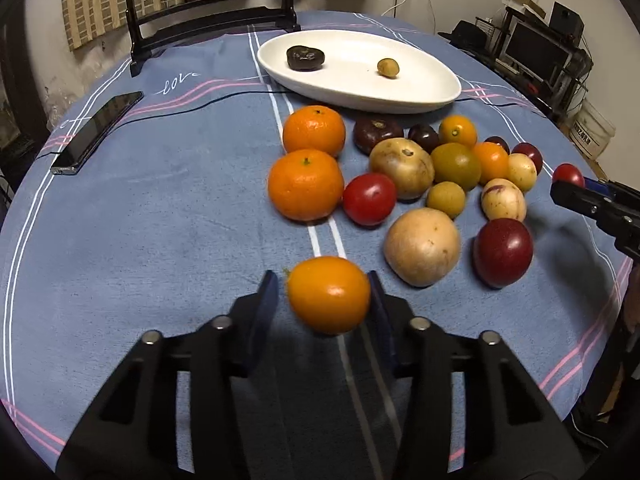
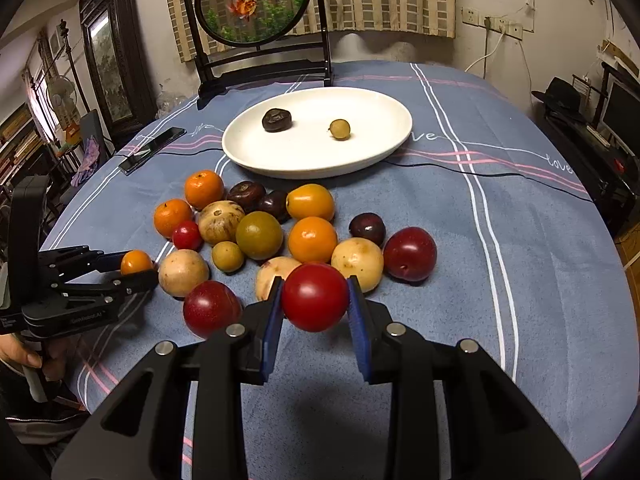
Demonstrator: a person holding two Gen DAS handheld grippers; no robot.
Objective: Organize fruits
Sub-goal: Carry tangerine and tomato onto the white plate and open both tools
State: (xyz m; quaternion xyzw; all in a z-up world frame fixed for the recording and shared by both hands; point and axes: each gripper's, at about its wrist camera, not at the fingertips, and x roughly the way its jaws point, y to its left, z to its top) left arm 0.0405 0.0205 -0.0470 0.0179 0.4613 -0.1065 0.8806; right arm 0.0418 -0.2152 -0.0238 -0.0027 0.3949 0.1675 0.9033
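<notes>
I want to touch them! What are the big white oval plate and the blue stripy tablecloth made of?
The big white oval plate looks like glazed ceramic: smooth, glossy, with soft reflections along its thick rim, though hard plastic is possible. The blue stripy tablecloth looks like soft woven fabric: matte, slightly fuzzy, with the word "love" on it.

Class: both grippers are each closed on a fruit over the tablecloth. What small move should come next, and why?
Probably carry the red tomato in the right gripper forward to the white plate and release it there. The plate holds only two fruits, with bare space left. The left gripper grips its orange fruit and could follow.
</notes>
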